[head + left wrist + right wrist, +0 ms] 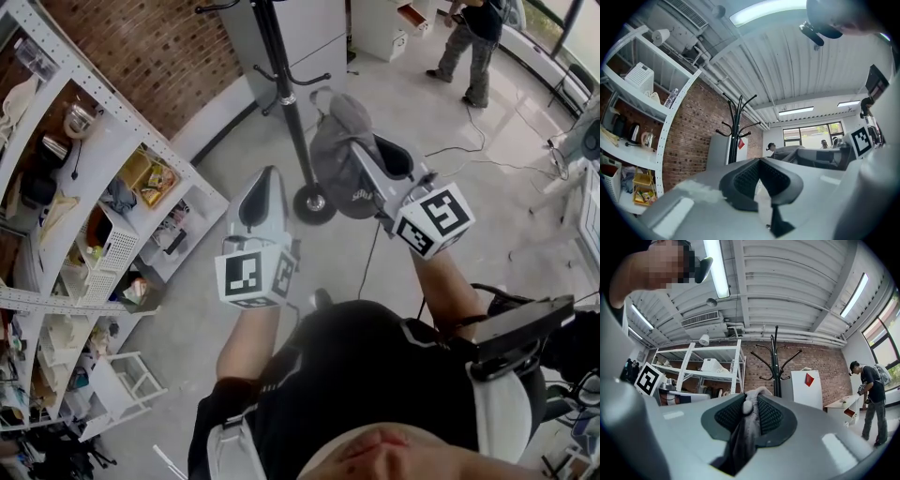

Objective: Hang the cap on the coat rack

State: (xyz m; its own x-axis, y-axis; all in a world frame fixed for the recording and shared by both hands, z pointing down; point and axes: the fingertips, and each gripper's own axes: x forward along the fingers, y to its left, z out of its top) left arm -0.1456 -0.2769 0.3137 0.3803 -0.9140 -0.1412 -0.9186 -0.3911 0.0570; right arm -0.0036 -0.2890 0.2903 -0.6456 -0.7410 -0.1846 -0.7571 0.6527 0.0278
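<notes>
The right claw (pixel 359 152) pinches just a fold of the grey cap (pixel 330 173), which could slip before reaching the coat rack (pixel 286 94) at upper centre; the left claw (pixel 265 183) is closed, empty.

You have two grippers in view: the left gripper (pixel 268 173) and the right gripper (pixel 358 150). Each carries one marker cube, which makes two: the left cube (pixel 253 277) and the right cube (pixel 433 221). You can count one grey cap (pixel 330 161) and one coat rack (pixel 289 98), which stands on a single round base. There is one white shelving unit (pixel 739 363) along the brick wall; the small things on its shelves are too many and too blurred to count. There is also one white cabinet (pixel 806 390), bearing one red mark. The head view shows one other person (pixel 473 42).
</notes>
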